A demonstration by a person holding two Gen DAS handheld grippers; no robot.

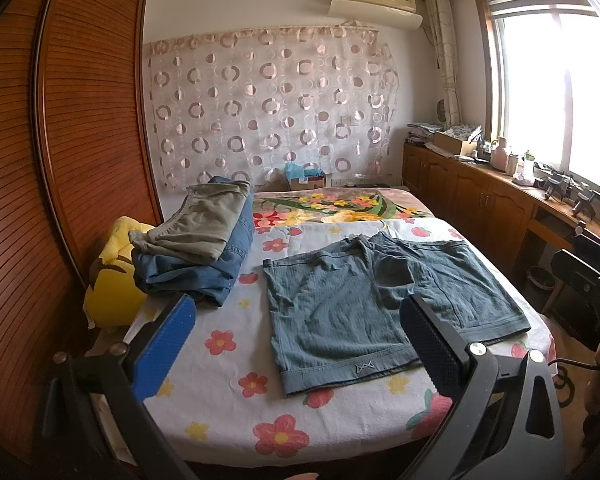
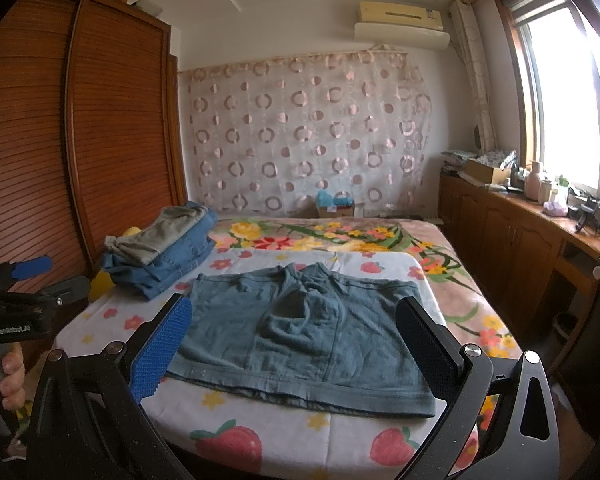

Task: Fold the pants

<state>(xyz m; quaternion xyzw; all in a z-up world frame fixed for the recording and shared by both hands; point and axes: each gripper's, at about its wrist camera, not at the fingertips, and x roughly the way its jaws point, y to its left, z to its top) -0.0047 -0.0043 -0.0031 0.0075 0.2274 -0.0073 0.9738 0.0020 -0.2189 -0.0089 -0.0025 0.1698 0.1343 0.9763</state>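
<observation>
A pair of grey-blue shorts lies spread flat on the flowered sheet of the bed, legs toward me; it also shows in the right wrist view. My left gripper is open and empty, held above the bed's near edge in front of the shorts' left leg. My right gripper is open and empty, held above the near hem of the shorts. The left gripper also shows at the left edge of the right wrist view, held in a hand.
A stack of folded clothes, grey on blue denim, sits on the bed's left side by a yellow plush. A wooden wardrobe stands left. A wooden counter with clutter runs under the window at right.
</observation>
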